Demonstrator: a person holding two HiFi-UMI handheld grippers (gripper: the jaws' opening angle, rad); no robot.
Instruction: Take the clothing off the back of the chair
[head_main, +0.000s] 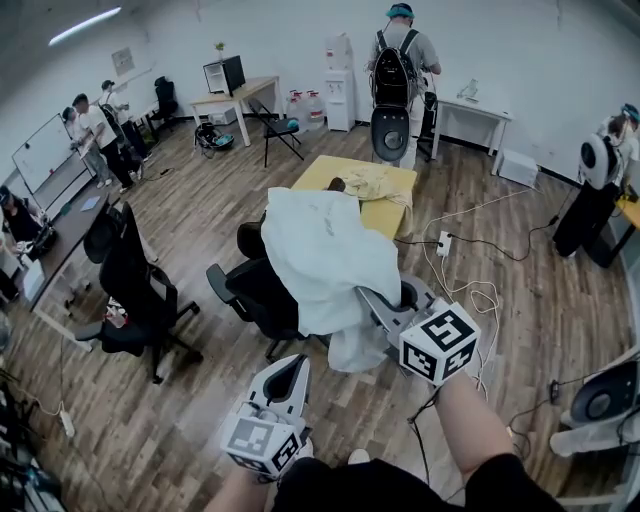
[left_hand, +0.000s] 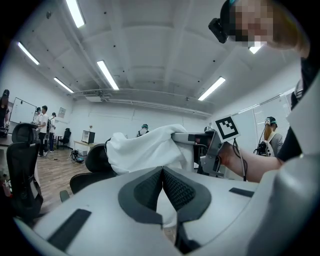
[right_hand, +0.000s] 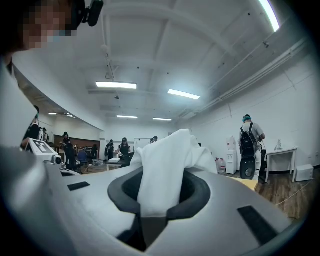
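Head view shows the white clothing (head_main: 320, 250) draped over the back of a black chair (head_main: 252, 292). It covers the top of the backrest, and a loose tail hangs down on the near side. The right gripper (head_main: 385, 308) reaches into that near edge. In the right gripper view its jaws are clamped on a bunched fold of the cloth (right_hand: 165, 162), which stands up between the pads. Gripping the edge nearest the person probably lets the cloth be drawn up and off the backrest without moving the chair. The left gripper (head_main: 290, 372) sits lower and nearer the person, just short of the hanging tail. Its pads meet at the tips and seem to hold nothing, so it looks free to help. The fabric looks thin, soft and creased.
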